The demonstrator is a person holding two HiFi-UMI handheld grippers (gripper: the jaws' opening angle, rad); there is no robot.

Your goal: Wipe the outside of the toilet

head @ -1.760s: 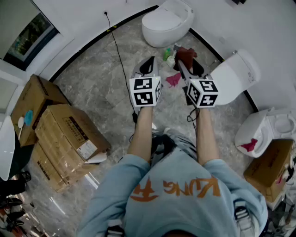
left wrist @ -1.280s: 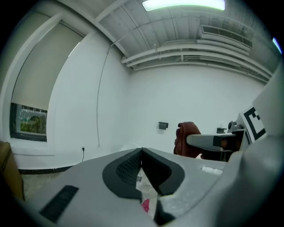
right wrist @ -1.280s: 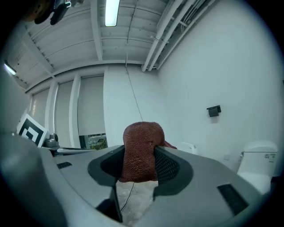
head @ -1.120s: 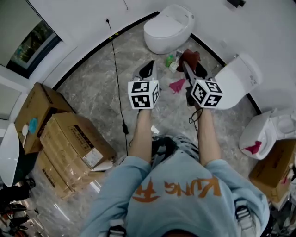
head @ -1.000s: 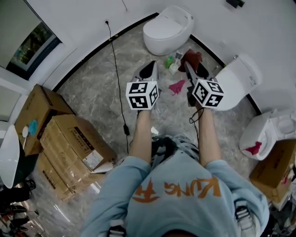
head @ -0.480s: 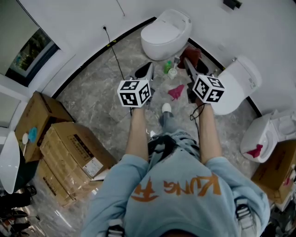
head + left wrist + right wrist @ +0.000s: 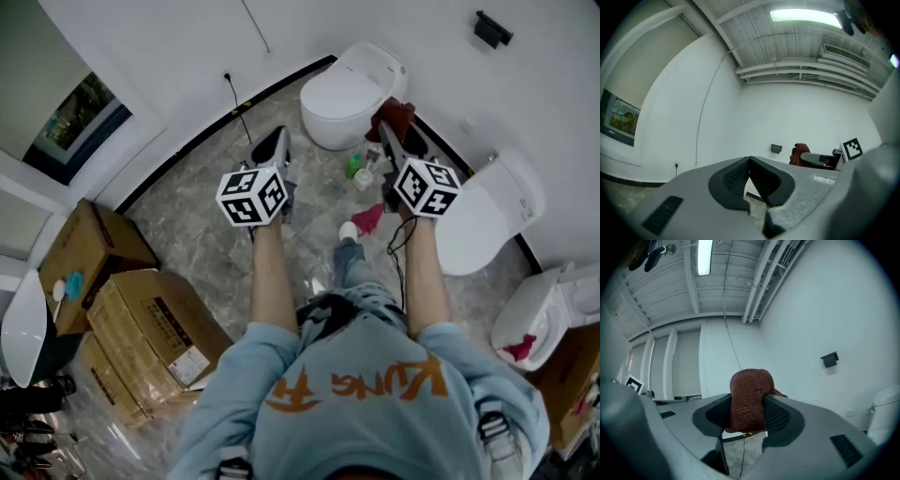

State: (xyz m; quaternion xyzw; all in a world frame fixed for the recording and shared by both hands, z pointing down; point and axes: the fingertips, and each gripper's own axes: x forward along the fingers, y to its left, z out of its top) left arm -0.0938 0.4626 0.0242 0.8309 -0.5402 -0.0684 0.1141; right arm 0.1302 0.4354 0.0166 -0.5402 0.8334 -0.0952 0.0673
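Right gripper [image 7: 385, 125] is clamped tight on a red cloth [image 7: 395, 111], with a good wad of it poking up past the jaws. Left gripper [image 7: 275, 141] is closed too, pads meeting, nothing in it. The toilet [image 7: 349, 92] sits against the wall, and the cloth hangs just beside its right flank. No wiping contact yet, I'd say.

Stuff that could bite:
- The bottles [image 7: 359, 172] stand on the floor right at the toilet's base, so a low sweep or a careless foot tips them.
- A cable [image 7: 238, 111] runs across the floor left of the toilet, so stepping that way is a trip risk.
- The cloth is only pinched at one part, so dragging hard on the porcelain could pull it out.
- The idle left gripper could knock the toilet's left side.

Headcount:
- 3 toilets: this one, plus a second toilet [image 7: 487, 211] and a third toilet [image 7: 548, 314], both off to its right.
- 2 bottles.
- 1 red cloth.
- 2 pink rags: one [image 7: 369, 219] on the floor in front of the toilet, one [image 7: 518, 347] in the third toilet.
- Boxes [image 7: 141, 319] well left of the toilet: looks like three, but the stack is hard to separate.
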